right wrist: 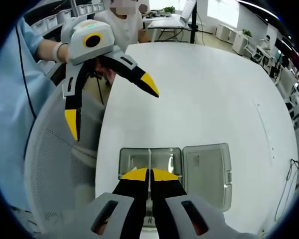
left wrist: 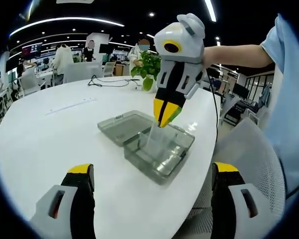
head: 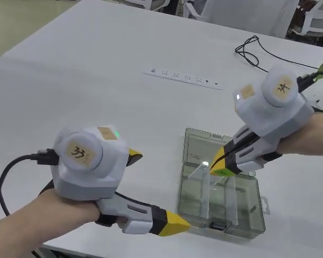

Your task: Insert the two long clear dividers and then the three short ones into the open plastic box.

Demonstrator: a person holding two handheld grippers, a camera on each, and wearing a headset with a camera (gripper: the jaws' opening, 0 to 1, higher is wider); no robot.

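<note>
Pinching a thin clear divider (left wrist: 155, 138) between its pressed-together yellow tips, the right hand-held gripper (head: 218, 167) hung over the open plastic box (head: 242, 228), with the divider reaching down into the far part of the base. I cannot tell whether its lower edge sat in a slot. The box was a shallow rectangle of smoky transparent plastic with rounded corners. It lay on the right near part of the counter (head: 97, 70), which was white, smooth and matte. Its flat lid (head: 202, 141) lay open on the far side, joined to the base. Inside the base some upright clear strips (head: 234, 196) seemed to run along the length, but their number was not clear.

The left hand-held gripper (head: 153, 189) was to the left of the box and apart from it. Its two black jaws with yellow wedge tips were spread wide and held nothing. Both tools had white rounded plastic bodies.

Farther away, a flat white power strip (head: 183, 78) was set in the counter, a black cable (head: 253, 51) curled near the far edge, and a green leafy plant (left wrist: 148, 67) stood there.
</note>
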